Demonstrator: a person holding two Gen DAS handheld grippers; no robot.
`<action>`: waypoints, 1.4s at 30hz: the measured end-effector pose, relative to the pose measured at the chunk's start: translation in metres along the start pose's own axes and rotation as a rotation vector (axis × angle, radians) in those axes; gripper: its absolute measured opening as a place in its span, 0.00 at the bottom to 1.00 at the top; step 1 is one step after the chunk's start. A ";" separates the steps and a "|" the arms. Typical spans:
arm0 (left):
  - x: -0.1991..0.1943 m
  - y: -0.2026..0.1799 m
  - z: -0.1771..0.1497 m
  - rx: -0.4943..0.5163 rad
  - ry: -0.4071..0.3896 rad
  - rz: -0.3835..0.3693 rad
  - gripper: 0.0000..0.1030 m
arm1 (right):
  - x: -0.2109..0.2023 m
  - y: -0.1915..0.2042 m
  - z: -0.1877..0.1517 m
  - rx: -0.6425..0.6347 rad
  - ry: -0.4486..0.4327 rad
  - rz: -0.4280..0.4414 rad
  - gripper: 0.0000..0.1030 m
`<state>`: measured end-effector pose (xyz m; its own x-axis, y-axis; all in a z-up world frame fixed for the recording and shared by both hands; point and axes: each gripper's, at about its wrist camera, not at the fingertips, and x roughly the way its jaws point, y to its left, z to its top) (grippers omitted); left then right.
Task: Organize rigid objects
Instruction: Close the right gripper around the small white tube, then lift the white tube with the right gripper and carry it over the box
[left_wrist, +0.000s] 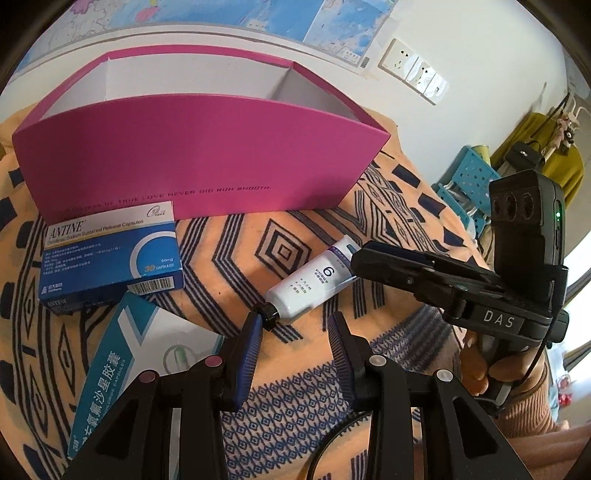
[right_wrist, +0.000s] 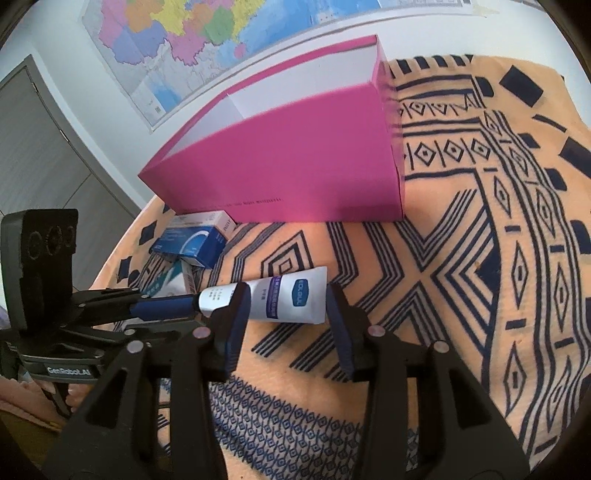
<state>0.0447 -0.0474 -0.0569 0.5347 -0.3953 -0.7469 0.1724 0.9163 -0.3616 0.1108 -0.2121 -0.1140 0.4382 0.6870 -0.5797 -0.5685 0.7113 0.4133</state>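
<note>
Patterned cloth covered the tabletop right under both grippers. Just ahead lay a white tube. The left gripper stood narrowly parted, gripping nothing, its left pad beside the tube's black cap. The right gripper was angled down with the tube's flat end between its half-open jaws, apparently unclamped. Next, I judge, closing, then lifting toward the pink box beyond.

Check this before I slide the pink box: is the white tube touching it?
Apart. The left wrist view shows a wide strip of patterned cloth between the tube and the pink box; the right wrist view shows the same gap.
</note>
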 end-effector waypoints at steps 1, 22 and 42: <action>-0.001 0.000 0.000 0.000 -0.003 0.000 0.35 | -0.002 0.000 0.000 -0.001 -0.005 0.000 0.44; -0.029 -0.014 0.026 0.057 -0.106 0.000 0.35 | -0.033 0.019 0.026 -0.061 -0.101 -0.006 0.44; -0.056 -0.029 0.063 0.135 -0.231 0.051 0.38 | -0.046 0.028 0.057 -0.120 -0.166 -0.018 0.44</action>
<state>0.0620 -0.0478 0.0304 0.7173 -0.3374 -0.6097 0.2405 0.9411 -0.2378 0.1146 -0.2156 -0.0360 0.5520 0.6965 -0.4584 -0.6342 0.7076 0.3115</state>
